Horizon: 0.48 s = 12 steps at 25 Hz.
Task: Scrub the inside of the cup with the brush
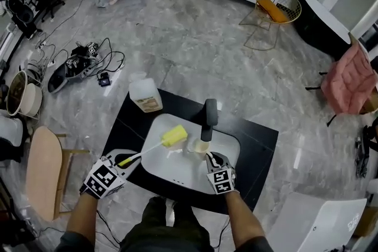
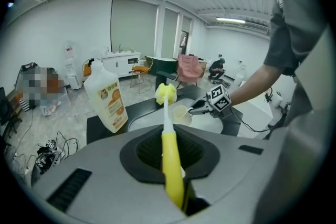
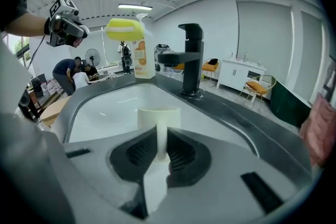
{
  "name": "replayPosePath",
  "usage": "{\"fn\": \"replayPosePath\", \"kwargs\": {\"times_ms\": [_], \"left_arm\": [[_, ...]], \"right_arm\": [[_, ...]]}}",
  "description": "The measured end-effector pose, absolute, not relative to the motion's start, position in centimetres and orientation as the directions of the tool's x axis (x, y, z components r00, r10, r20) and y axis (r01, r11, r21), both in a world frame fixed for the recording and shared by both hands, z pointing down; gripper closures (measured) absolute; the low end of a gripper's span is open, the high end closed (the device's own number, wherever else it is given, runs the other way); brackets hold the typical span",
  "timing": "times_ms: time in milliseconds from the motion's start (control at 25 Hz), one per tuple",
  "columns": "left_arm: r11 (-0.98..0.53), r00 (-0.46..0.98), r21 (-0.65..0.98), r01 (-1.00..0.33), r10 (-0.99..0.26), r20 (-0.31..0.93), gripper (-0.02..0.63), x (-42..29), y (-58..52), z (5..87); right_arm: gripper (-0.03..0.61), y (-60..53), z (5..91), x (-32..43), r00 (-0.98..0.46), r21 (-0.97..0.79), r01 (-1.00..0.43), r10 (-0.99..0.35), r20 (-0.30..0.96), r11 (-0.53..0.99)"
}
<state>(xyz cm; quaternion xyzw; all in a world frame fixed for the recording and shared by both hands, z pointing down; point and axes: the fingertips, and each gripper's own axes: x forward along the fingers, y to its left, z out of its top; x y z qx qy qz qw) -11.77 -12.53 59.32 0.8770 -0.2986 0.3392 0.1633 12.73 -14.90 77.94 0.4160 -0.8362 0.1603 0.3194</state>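
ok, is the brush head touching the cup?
Apart. The right gripper view shows the brush head up in the air, clear above the cup; the head view shows bare sink between them.

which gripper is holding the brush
The left gripper, jaws shut on the brush by its yellow handle; the right gripper holds the cup instead.

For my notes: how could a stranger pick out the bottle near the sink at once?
Find the black counter holding the white sink. At the sink's far left corner stands the bottle. It is the only pale jug with an orange label; the faucet nearby is black.
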Motion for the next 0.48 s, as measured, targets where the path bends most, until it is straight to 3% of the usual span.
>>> {"fn": "replayPosePath", "kwargs": {"times_ms": [480], "left_arm": [[-0.748, 0.592, 0.117, -0.654, -0.408, 0.695, 0.583, -12.1, -13.4, 63.2]], "right_arm": [[0.538, -16.7, 83.6, 9.2, -0.474, -0.023, -0.79, -0.587, 0.657, 0.613]]}}
